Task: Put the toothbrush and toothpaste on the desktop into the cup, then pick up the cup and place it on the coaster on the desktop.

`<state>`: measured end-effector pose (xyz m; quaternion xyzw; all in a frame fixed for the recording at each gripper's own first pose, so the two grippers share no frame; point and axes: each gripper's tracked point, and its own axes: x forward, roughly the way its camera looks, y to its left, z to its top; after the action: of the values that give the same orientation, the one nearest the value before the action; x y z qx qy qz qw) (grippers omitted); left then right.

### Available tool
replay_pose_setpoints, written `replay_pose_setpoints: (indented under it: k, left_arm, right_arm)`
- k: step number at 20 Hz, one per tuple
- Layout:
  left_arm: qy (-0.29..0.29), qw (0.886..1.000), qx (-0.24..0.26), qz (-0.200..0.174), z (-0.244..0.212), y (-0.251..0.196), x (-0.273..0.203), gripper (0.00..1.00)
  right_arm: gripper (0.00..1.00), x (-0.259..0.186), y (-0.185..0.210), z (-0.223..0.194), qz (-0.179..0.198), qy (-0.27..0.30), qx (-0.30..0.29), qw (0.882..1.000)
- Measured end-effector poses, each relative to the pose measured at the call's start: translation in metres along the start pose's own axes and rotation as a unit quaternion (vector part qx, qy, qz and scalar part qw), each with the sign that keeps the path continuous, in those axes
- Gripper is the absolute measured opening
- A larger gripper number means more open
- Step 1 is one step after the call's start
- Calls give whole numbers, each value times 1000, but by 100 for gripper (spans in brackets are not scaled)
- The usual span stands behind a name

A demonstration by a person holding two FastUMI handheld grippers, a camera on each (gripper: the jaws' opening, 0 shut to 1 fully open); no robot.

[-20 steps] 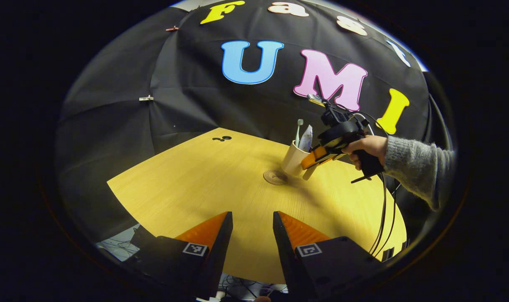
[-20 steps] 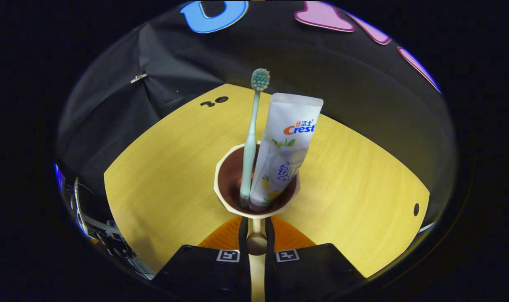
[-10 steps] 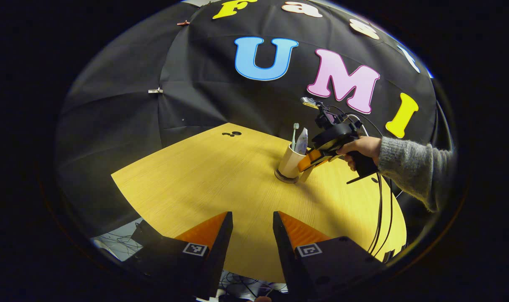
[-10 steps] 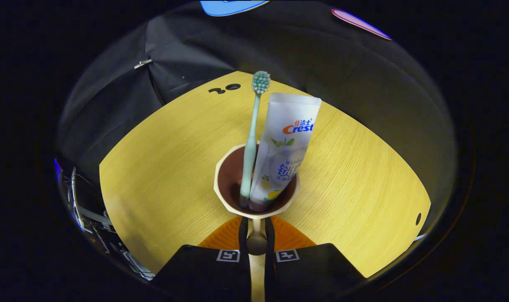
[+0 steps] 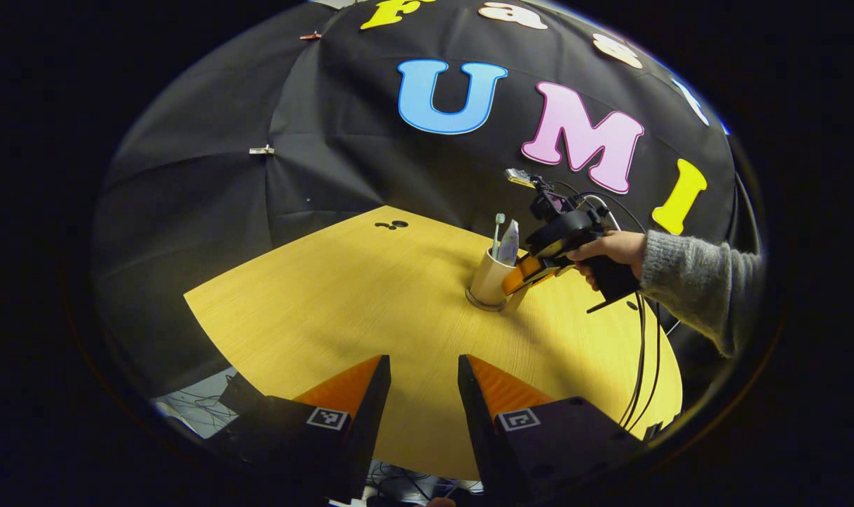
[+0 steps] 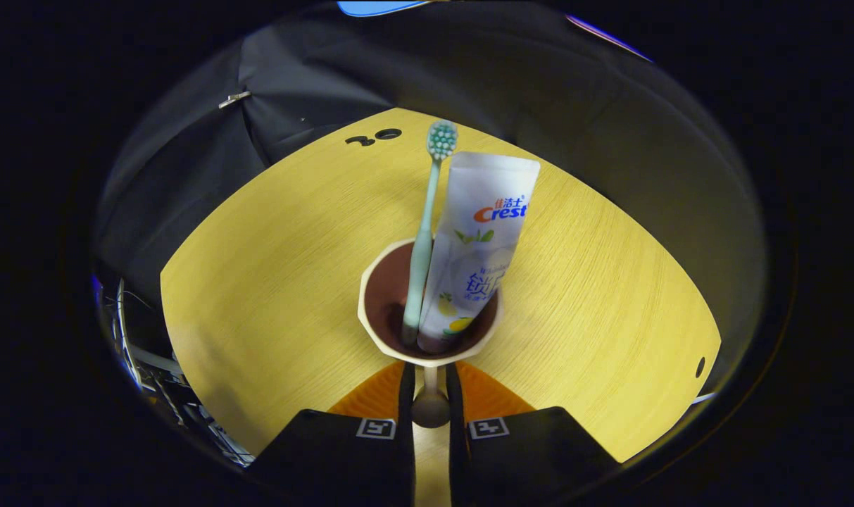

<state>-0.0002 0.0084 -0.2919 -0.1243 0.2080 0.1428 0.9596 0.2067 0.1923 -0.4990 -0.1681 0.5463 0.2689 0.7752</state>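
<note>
A cream cup [image 5: 486,280] stands upright on the round coaster [image 5: 477,304], of which a thin rim shows under its base, right of the yellow table's middle. In the cup [image 6: 383,303] a pale green toothbrush [image 6: 424,232] and a white toothpaste tube [image 6: 481,232] stand side by side, tops above the rim. My right gripper [image 6: 430,384] is shut on the cup's handle [image 6: 430,410]. From the left gripper view it [image 5: 519,272] reaches in from the right, held by a hand [image 5: 613,248] in a grey sleeve. My left gripper [image 5: 424,377] hangs open over the near table edge, holding nothing.
Two small black marks [image 5: 391,225] sit near the table's far edge. Black cables [image 5: 641,366] hang from the right gripper over the table's right side. A small hole [image 6: 700,367] lies near the right edge. Cables show below the table at the near left [image 5: 187,415].
The right gripper has carried the cup left and down, from tilted beside the coaster to upright on it. The left gripper has stayed open and nearly still.
</note>
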Motion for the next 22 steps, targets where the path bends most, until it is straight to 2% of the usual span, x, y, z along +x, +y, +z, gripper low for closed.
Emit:
replay_pose_setpoints:
  k: [3,8,9,10,12,13,14,17,19,20,21,22]
  left_arm:
    - [-1,1000,1,-2,4,-2,-1,63]
    - [-4,1000,12,-9,12,-6,-3,63]
    - [-6,1000,14,-11,14,-6,-4,59]
    - [-8,1000,15,-13,18,-7,-6,63]
    - [-11,1000,16,-18,24,-9,-8,59]
    - [-12,1000,16,-22,27,-10,-9,63]
    - [-13,999,18,-26,30,-12,-12,63]
    - [-17,999,27,-44,45,-17,-17,63]
    - [-28,997,38,-59,61,-22,-21,63]
    - [-31,996,45,-65,69,-24,-23,66]
    - [-37,996,52,-68,78,-26,-28,64]
    - [-45,995,60,-68,88,-27,-29,73]
  right_arm:
    - [29,-7,-4,-3,-5,1,9,1000]
    - [47,-24,-3,2,-9,-19,5,1000]
    - [51,-27,-3,2,-7,-24,7,1000]
    - [52,-32,-1,4,-6,-30,11,999]
    - [63,-44,1,6,-4,-50,22,998]
    - [67,-51,3,6,-2,-57,28,998]
    - [77,-59,5,3,-3,-66,33,997]
    - [83,-87,14,-1,1,-87,43,995]
    - [91,-107,14,-4,-6,-103,53,993]
    - [93,-118,15,-4,-8,-112,61,992]
    - [93,-130,18,-2,-7,-124,70,990]
    - [94,-141,20,-1,-5,-139,77,987]
